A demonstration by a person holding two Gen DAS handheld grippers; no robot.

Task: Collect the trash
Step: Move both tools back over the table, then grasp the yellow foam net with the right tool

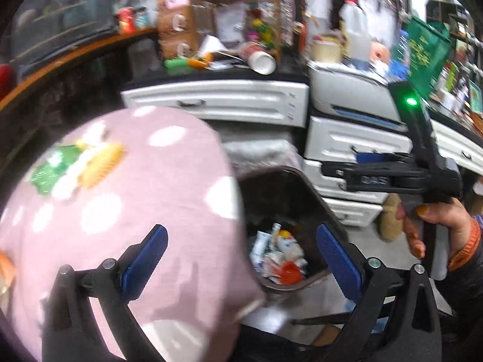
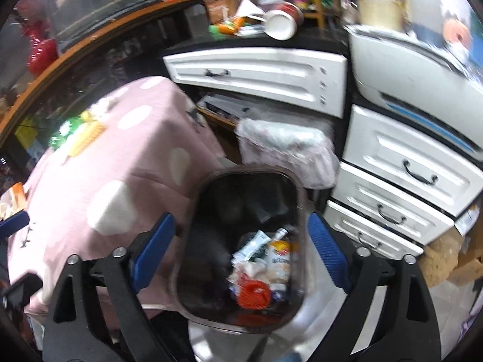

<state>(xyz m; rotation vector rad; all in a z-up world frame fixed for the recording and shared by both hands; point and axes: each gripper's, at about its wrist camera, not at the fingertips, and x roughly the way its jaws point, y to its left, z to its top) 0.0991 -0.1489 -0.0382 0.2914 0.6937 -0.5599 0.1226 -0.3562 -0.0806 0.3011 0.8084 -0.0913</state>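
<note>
A dark trash bin [image 2: 297,199] stands on the floor beside a table under a pink dotted cloth [image 2: 126,157]. Inside lie wrappers, a tube and an orange lid [image 2: 253,295]. My right gripper [image 2: 240,250] is open and empty, hovering right above the bin's mouth. My left gripper [image 1: 241,265] is open and empty, above the cloth's edge and the bin [image 1: 314,193], with the trash [image 1: 279,256] between its fingers. The right gripper also shows in the left wrist view [image 1: 332,170], held by a hand at the right; its jaws are hard to read there.
White drawers [image 2: 398,187] stand right of the bin, with a printer [image 2: 407,69] on top. A tipped paper cup [image 2: 282,19] and clutter lie on the black counter behind. A green and yellow item [image 2: 78,135] lies on the cloth. Cardboard [image 2: 446,259] sits at the right.
</note>
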